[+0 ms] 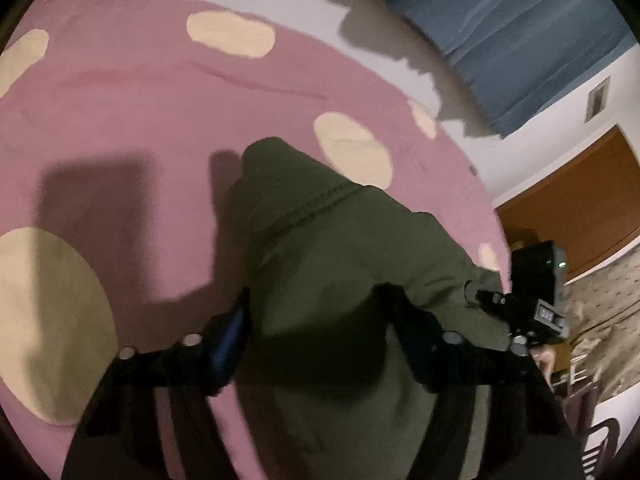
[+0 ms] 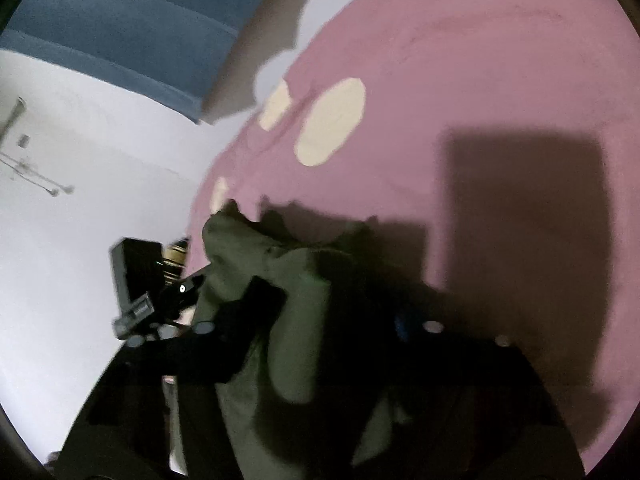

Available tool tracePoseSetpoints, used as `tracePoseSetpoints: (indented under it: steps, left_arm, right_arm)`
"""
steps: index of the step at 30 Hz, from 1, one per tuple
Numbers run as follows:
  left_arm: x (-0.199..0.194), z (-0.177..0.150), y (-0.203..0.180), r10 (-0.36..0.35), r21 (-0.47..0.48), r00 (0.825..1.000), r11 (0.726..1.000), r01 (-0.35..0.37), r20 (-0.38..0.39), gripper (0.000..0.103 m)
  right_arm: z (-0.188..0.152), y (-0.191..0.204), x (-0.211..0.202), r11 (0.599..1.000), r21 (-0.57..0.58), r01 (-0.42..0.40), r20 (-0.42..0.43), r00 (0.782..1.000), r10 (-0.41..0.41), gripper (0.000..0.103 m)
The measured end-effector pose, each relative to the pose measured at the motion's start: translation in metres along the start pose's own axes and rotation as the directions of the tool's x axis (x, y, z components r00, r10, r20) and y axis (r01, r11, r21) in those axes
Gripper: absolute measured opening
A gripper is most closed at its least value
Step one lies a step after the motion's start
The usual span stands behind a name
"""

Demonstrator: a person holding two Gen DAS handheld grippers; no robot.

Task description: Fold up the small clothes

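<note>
**One olive garment, two grippers on it, over pink spotted bed cover**

Counts: 1 garment, 2 grippers, 1 bed cover, 1 blue curtain, 1 brown door.

Garment (image 1: 340, 264): dark olive green, thick fabric, bunched. In the left wrist view it fills the lower centre of the frame, long axis running from bottom centre up to a blunt end just above frame middle, leaning slightly left. A stitched seam crosses it near that upper end. In the right wrist view the same garment (image 2: 288, 320) sits lower centre, crumpled, with ragged edges pointing toward upper left. It lies over the bed cover (image 1: 140, 120); can't tell how much of it rests on the cover versus hangs lifted.

Left gripper (image 1: 316, 344): fingers part-way apart, one on each side of the garment, cloth filling the gap between them. Can't tell if the pads actually press it.

Right gripper (image 2: 320, 320): fingers part-way apart, garment bunched between them and draped over them. Right finger is deep in shadow, so the grip can't be confirmed either.

Each gripper shows in the other's view: right one at right edge, left one at centre left.

Bed cover: pink with cream oval spots, five whole or partial in the left view. Curtain (image 1: 512, 28) upper right, door (image 1: 580, 208) at right edge.
</note>
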State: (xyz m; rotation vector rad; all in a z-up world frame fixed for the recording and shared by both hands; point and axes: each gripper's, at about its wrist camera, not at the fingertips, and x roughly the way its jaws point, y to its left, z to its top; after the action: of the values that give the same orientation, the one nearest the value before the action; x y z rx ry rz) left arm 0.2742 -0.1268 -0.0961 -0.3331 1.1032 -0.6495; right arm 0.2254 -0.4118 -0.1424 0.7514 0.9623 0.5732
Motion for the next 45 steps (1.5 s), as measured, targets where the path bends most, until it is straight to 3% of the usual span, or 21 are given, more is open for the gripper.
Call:
tracePoseSetpoints:
  steps: [2,6,9,13,15,17,19,25,30,32,38,41,45]
  left_arm:
    - [0.002,0.000,0.001,0.022,0.015,1.000,1.000,-0.022,-0.001,0.056]
    - [0.006,-0.001,0.007,0.023,0.018,1.000,1.000,-0.023,0.007,0.054]
    - [0.010,-0.008,0.019,-0.028,-0.015,0.999,0.999,0.028,0.029,0.053]
    - [0.009,-0.006,0.017,-0.035,-0.001,0.999,0.999,0.035,0.034,0.055]
    - [0.003,-0.005,0.013,-0.034,0.007,0.998,0.999,0.034,0.047,0.061]
    - [-0.012,-0.011,0.006,0.014,0.023,0.995,1.000,-0.017,0.098,0.077]
    - [-0.025,-0.020,-0.002,0.008,0.055,0.993,0.998,-0.015,0.115,0.083]
    - [-0.065,-0.064,-0.018,-0.029,0.130,0.996,0.991,0.018,0.089,0.086]
    - [-0.079,-0.103,-0.021,-0.050,0.102,0.997,0.994,0.043,0.059,0.086]
    - [-0.081,-0.117,-0.022,-0.047,0.063,0.999,0.997,0.047,0.005,0.086]
    - [-0.081,-0.135,-0.022,-0.135,-0.042,0.990,0.990,0.134,-0.031,0.086]
    - [-0.079,-0.143,-0.029,-0.163,-0.053,0.985,0.986,0.161,-0.049,0.086]
    - [-0.069,-0.151,-0.040,-0.161,-0.039,0.985,0.987,0.159,-0.069,0.086]
  right_arm:
    - [0.000,-0.002,0.001,1.000,0.008,-0.001,-0.003,1.000,0.001,0.045]
    - [0.001,-0.006,0.005,1.000,0.017,-0.006,-0.008,1.000,0.006,0.042]
    - [0.000,-0.012,0.007,0.999,0.030,-0.017,-0.004,1.000,0.018,0.040]
    - [0.002,-0.013,0.006,0.999,0.033,-0.030,0.011,1.000,0.029,0.042]
    - [0.001,-0.008,0.003,0.998,0.043,-0.051,0.038,0.998,0.050,0.052]
    - [-0.002,-0.004,-0.004,0.996,0.049,-0.075,0.069,0.995,0.072,0.076]
    - [-0.010,0.003,-0.016,0.994,0.053,-0.093,0.103,0.991,0.088,0.091]
    - [-0.046,0.005,-0.072,0.993,0.068,-0.099,0.181,0.980,0.085,0.099]
    - [-0.093,-0.006,-0.108,0.990,0.126,-0.057,0.221,0.975,0.028,0.100]
    - [-0.110,-0.010,-0.111,0.988,0.148,-0.033,0.208,0.978,0.001,0.100]
    - [-0.134,-0.004,-0.102,0.987,0.152,-0.056,0.154,0.988,0.032,0.100]
    - [-0.134,0.008,-0.088,0.987,0.140,-0.082,0.102,0.992,0.068,0.100]
    - [-0.139,0.018,-0.066,0.995,0.094,-0.030,0.028,0.999,0.028,0.100]
